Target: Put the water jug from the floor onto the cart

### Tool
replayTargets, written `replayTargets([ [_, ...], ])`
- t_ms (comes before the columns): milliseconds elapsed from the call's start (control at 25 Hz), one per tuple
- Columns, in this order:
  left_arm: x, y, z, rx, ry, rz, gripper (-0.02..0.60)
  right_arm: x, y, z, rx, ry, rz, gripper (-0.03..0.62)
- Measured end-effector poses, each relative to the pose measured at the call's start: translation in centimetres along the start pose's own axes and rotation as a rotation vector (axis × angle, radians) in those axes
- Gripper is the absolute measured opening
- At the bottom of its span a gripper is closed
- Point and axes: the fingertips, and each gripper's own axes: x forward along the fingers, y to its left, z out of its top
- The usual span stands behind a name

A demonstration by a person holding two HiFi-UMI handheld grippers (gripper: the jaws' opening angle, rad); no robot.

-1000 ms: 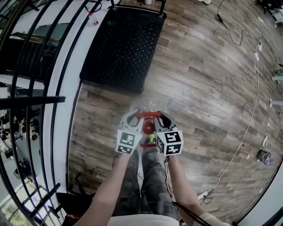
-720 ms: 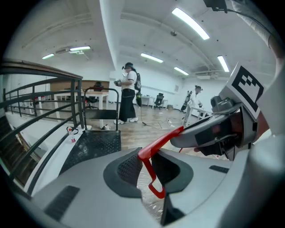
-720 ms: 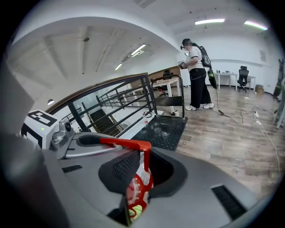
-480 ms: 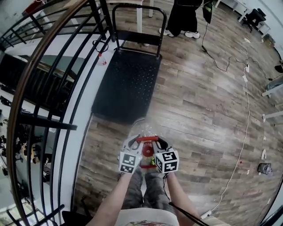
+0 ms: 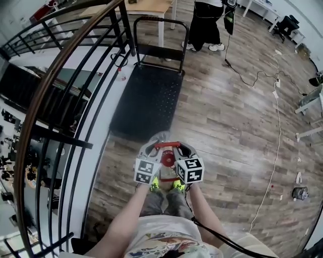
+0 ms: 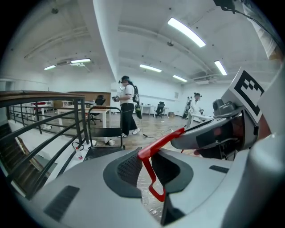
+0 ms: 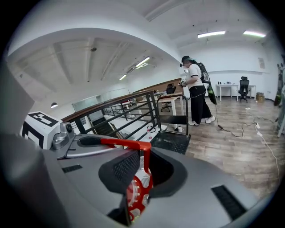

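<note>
The water jug (image 5: 160, 139) is clear plastic with a red cap (image 5: 168, 159) and a red handle (image 5: 167, 145). It hangs above the wooden floor, in front of my legs. My left gripper (image 5: 152, 147) is shut on the handle's left end and my right gripper (image 5: 182, 147) on its right end. In the left gripper view the red handle (image 6: 153, 147) runs between the dark pads (image 6: 129, 167). The right gripper view shows the handle (image 7: 125, 143) and the red cap (image 7: 138, 191) between its jaws. The black platform cart (image 5: 146, 101) stands just ahead, its deck bare.
A dark stair railing (image 5: 50, 101) curves along the left. The cart's push bar (image 5: 160, 20) is at its far end. A person (image 5: 204, 25) stands beyond it near a wooden table (image 5: 149, 6). White and black cables (image 5: 275, 116) trail over the floor on the right.
Both grippers and the jug have risen together off the floor. The view now takes in the whole cart, the railing top and the standing person.
</note>
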Motion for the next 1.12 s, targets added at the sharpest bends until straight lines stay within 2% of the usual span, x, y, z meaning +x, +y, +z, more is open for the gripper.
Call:
replayTargets([
  [600, -1.3, 1.8, 2.9, 0.009, -0.021, -0.023, 0.067, -0.1, 1.7, 3.5, -0.016, -0.018, -0.014, 0.061],
  [1120, -3.1, 5.2, 3.4, 0.006, -0.063, -0.014, 0.067, 1.7, 4.8, 5.0, -0.045, -0.036, -0.014, 0.060],
])
